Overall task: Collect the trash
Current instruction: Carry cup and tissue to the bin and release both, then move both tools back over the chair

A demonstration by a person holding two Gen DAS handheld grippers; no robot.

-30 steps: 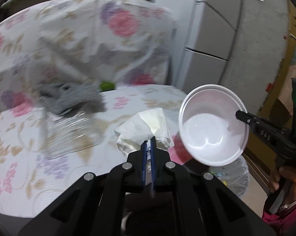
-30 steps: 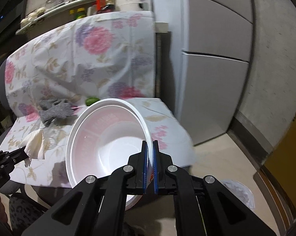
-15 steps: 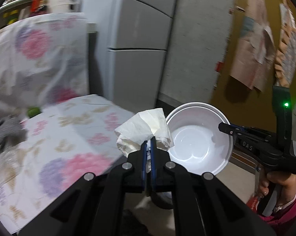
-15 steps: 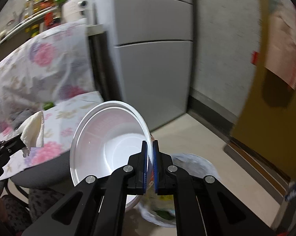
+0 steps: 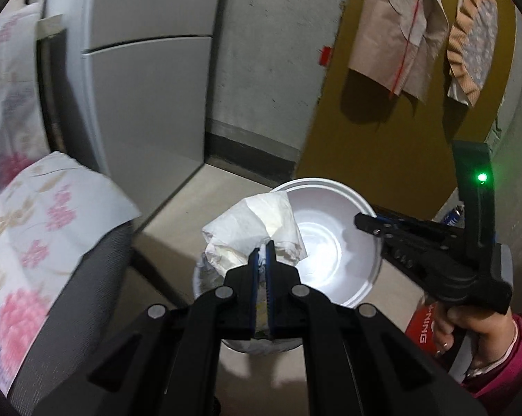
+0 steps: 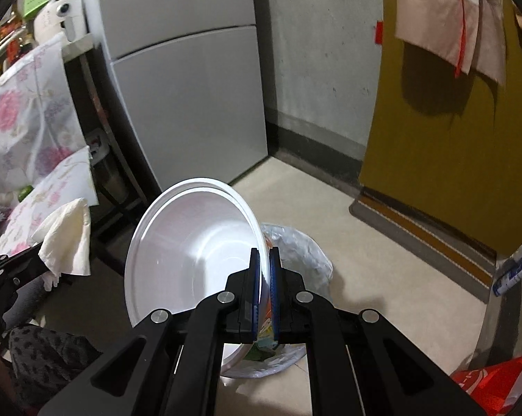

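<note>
Left gripper (image 5: 263, 254) pinching crumpled napkin (image 5: 250, 234), frame centre, above lined trash bin (image 6: 300, 253) on floor. Right gripper (image 6: 264, 270) clamped on rim of white bowl (image 6: 191, 253), tilted, beside bin. Both pieces gathered, neither dropped yet; release left to do. Writing: red bag (image 5: 422, 326), lower right, partial "MING"; bowl's printed side unreadable.

My crumpled white tissue (image 5: 250, 228) hangs pinched, touching the tilted, empty white bowl (image 5: 330, 242) at its 3 o'clock; lined bin (image 6: 302, 249) below both.
</note>
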